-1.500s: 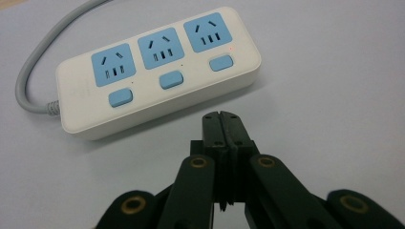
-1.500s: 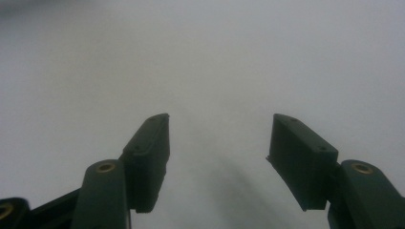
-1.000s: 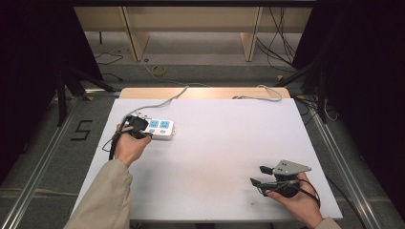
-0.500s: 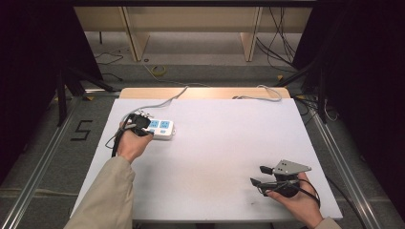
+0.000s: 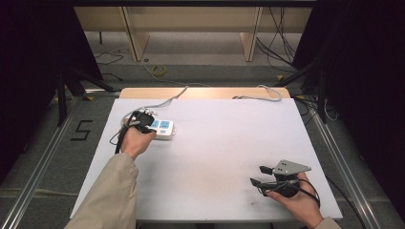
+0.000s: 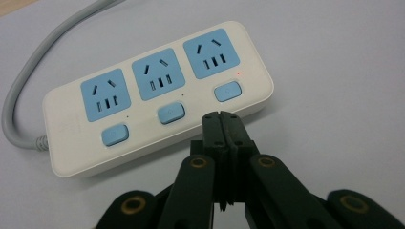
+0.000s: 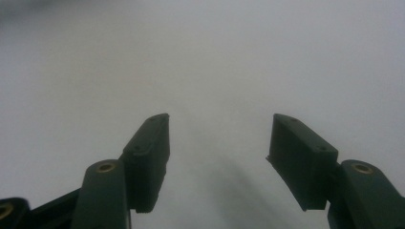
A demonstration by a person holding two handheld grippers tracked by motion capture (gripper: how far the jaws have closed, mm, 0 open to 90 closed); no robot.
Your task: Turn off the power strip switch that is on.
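A white power strip [image 5: 161, 128] with three blue sockets and blue switch buttons lies at the table's left rear, its grey cord [image 5: 162, 98] running off the back edge. In the left gripper view the power strip [image 6: 157, 90] lies just beyond my left gripper [image 6: 222, 117], whose jaws are pressed together with nothing between them, tips near the strip's front edge between two buttons. A small red light [image 6: 238, 73] glows by the right socket. My left gripper [image 5: 141, 119] hovers at the strip's left end. My right gripper [image 5: 258, 175] rests open near the front right; my right gripper [image 7: 217, 131] holds nothing.
The white table [image 5: 224, 138] has a wooden strip along its back edge, where a second grey cable [image 5: 260, 94] lies. Metal rails run along both sides of the table. Cables lie on the floor behind.
The left hand and its gripper have shifted slightly over the strip's left end. The right gripper has stayed in place.
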